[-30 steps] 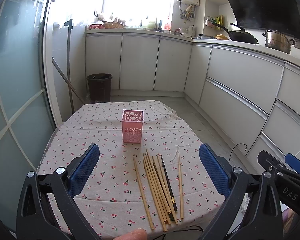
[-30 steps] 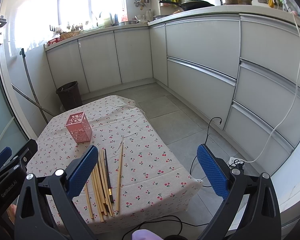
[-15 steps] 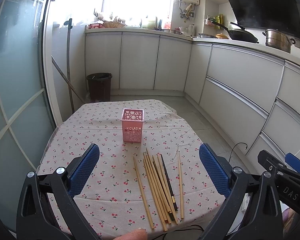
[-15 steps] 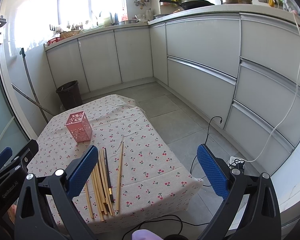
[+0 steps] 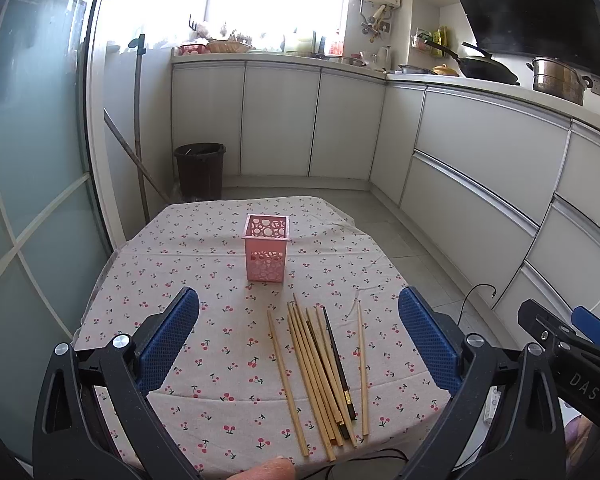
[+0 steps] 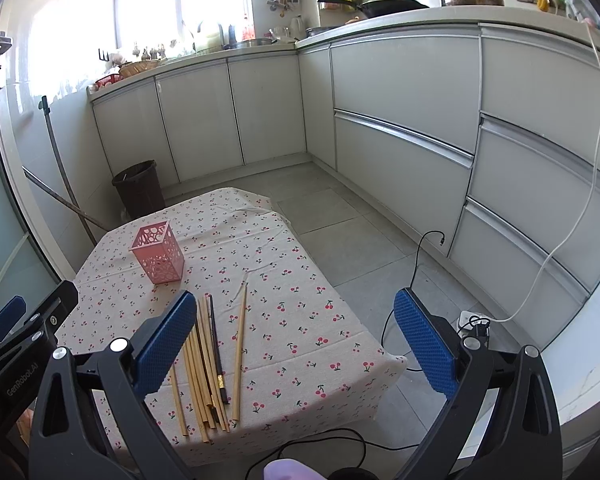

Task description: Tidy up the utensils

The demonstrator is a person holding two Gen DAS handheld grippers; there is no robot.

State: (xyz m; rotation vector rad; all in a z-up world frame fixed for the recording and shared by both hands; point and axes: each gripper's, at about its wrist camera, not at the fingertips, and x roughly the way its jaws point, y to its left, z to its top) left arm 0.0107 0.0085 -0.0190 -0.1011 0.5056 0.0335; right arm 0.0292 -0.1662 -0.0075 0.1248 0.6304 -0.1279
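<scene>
A white-cabinet kitchen with a bright window surrounds a small worktop (image 5: pixel 148 280) draped in a cherry-print cloth. Taking the pink perforated holder (image 5: pixel 266 249) as the landmark, it stands upright toward the far middle of the worktop, and nothing shows above its rim, so it looks unfilled. On the near side of the holder lies a loose bunch of chopsticks (image 5: pixel 320 364), mostly pale wood with one dark stick among them, all flat on the cloth with their tips pointing roughly toward the holder. One pale stick (image 5: pixel 362 364) lies a little apart, to the right of the bunch.

The left hand-held gripper (image 5: pixel 298 340) hovers above the near edge with its blue pads spread wide and nothing between them. The right hand-held gripper (image 6: pixel 296 340) is likewise spread wide and empty, off to the right of the holder, partly over the floor.

By the look of it, the task is barely begun: every stick remains to be picked up and stood in the holder.
</scene>
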